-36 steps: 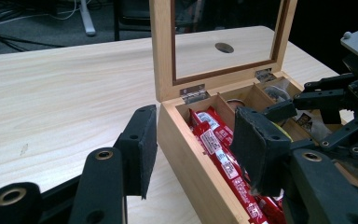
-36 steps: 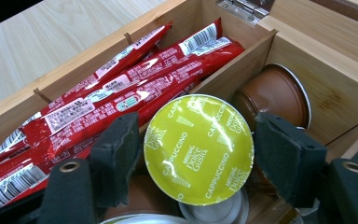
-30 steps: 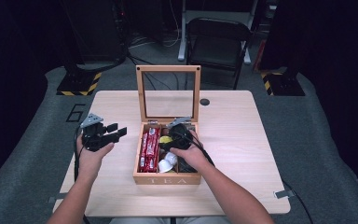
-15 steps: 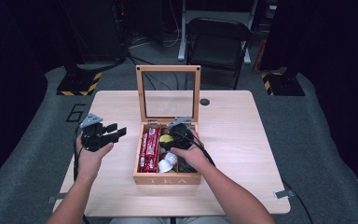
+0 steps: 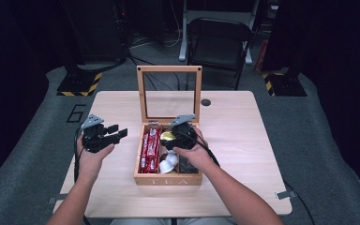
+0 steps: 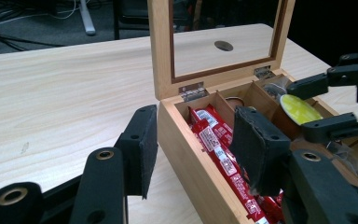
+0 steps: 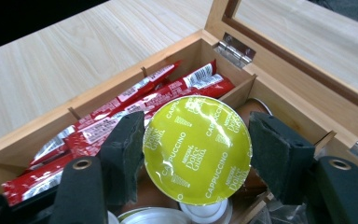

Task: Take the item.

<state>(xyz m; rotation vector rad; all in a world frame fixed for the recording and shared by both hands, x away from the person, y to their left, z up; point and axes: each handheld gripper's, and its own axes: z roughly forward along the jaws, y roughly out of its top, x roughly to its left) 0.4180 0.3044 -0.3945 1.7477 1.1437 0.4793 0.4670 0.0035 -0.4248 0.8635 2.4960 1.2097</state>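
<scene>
right gripper (image 7: 196,154) clamped on the yellow-green capsule (image 7: 197,150), foil lid facing its camera | capsule sits just above the tea box's (image 5: 168,179) middle compartment, red sachets (image 7: 121,119) beside it | left gripper (image 5: 115,134) part-open, empty, over the counter (image 5: 243,140) left of the box | right hand nearer

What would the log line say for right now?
right tongs: shut on yellow-green capsule, over tea box | left tongs: open, holding nothing, beside box | red packets: in left compartment | lid: upright
</scene>
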